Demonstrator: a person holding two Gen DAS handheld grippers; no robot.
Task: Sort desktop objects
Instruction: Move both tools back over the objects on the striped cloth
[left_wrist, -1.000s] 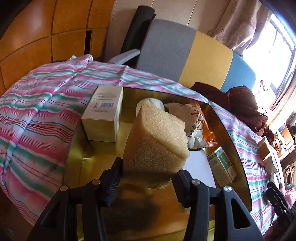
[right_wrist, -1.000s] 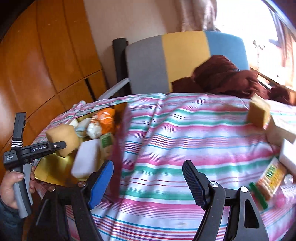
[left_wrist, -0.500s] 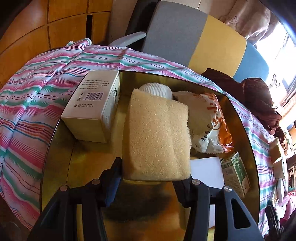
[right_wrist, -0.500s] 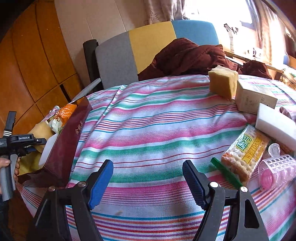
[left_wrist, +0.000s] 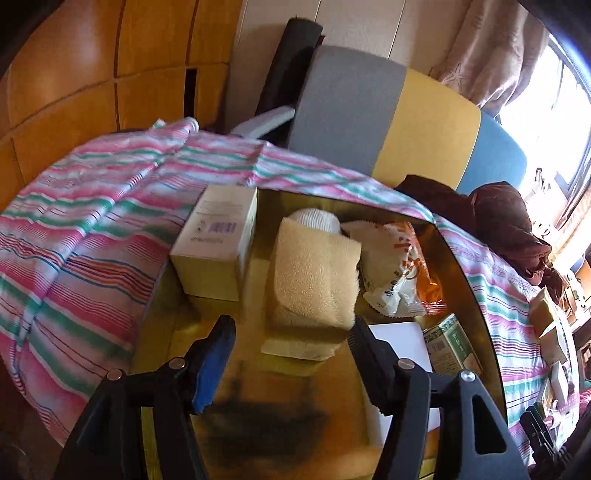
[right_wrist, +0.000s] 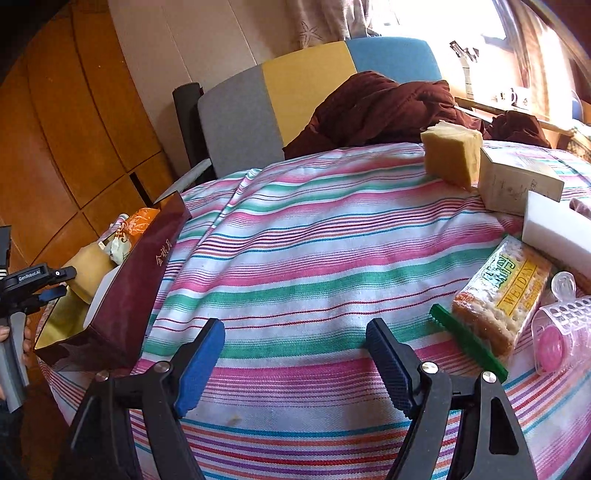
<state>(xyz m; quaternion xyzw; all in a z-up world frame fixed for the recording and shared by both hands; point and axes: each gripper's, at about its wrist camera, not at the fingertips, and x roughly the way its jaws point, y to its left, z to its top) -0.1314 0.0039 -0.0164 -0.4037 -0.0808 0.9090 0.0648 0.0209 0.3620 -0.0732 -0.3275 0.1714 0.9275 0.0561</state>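
Note:
A yellow sponge (left_wrist: 314, 273) lies in the gold-lined box (left_wrist: 236, 369), between a cream carton (left_wrist: 214, 236) and an orange-and-white snack bag (left_wrist: 399, 269). My left gripper (left_wrist: 291, 328) is open just behind the sponge, its fingers apart from it. In the right wrist view the same box shows its maroon wall (right_wrist: 136, 288) at the left table edge. My right gripper (right_wrist: 295, 328) stands open over bare striped cloth, holding nothing. To its right lie a second sponge (right_wrist: 450, 155), a carton (right_wrist: 517, 184), a white block (right_wrist: 554, 229), a cracker pack (right_wrist: 506, 291), a green comb (right_wrist: 465, 343) and a pink roller (right_wrist: 561, 336).
The box also holds a white block (left_wrist: 402, 339), a green packet (left_wrist: 450, 347) and a white round thing (left_wrist: 317, 218). A grey, yellow and blue chair (right_wrist: 295, 92) with brown cloth (right_wrist: 380, 107) stands behind the table. A hand (right_wrist: 14, 332) holds the left gripper's handle.
My left gripper opened and let go of the sponge, which now rests in the box. The right gripper swung right, bringing the loose items on the cloth into view.

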